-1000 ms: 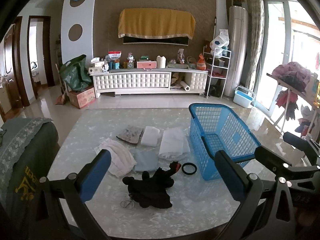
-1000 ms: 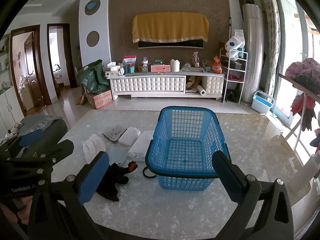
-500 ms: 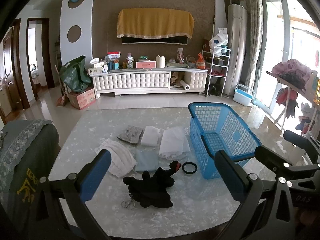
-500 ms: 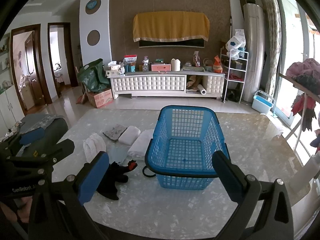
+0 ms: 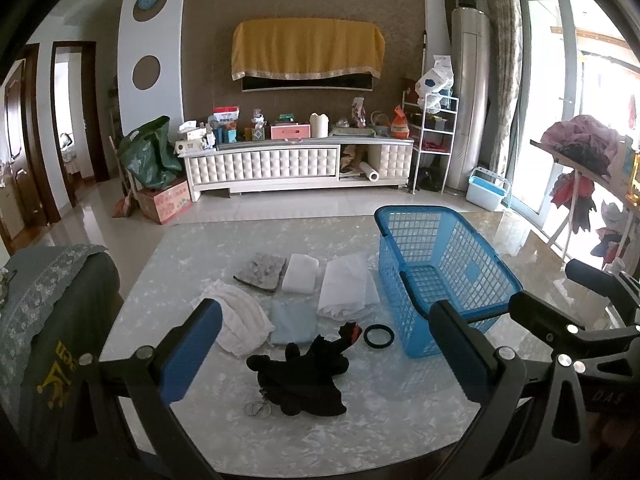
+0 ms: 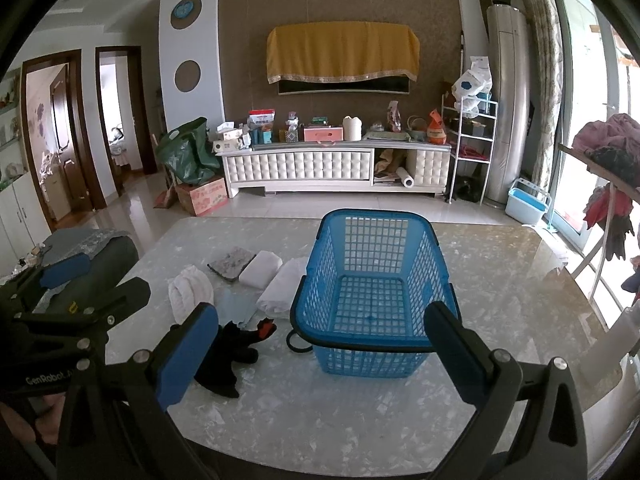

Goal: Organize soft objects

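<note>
The left hand-held gripper (image 5: pixel 326 352) is held up in the air with its two blue fingers (image 5: pixel 192 350) spread wide apart, holding nothing. The right hand-held gripper (image 6: pixel 320 356) sits close beside it, level, its fingers also spread wide and holding nothing.

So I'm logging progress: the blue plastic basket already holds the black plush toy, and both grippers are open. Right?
Not quite. The blue plastic basket is empty, as the right wrist view shows; the black plush toy lies on the marble table beside it. Both the left gripper and right gripper are open.
</note>
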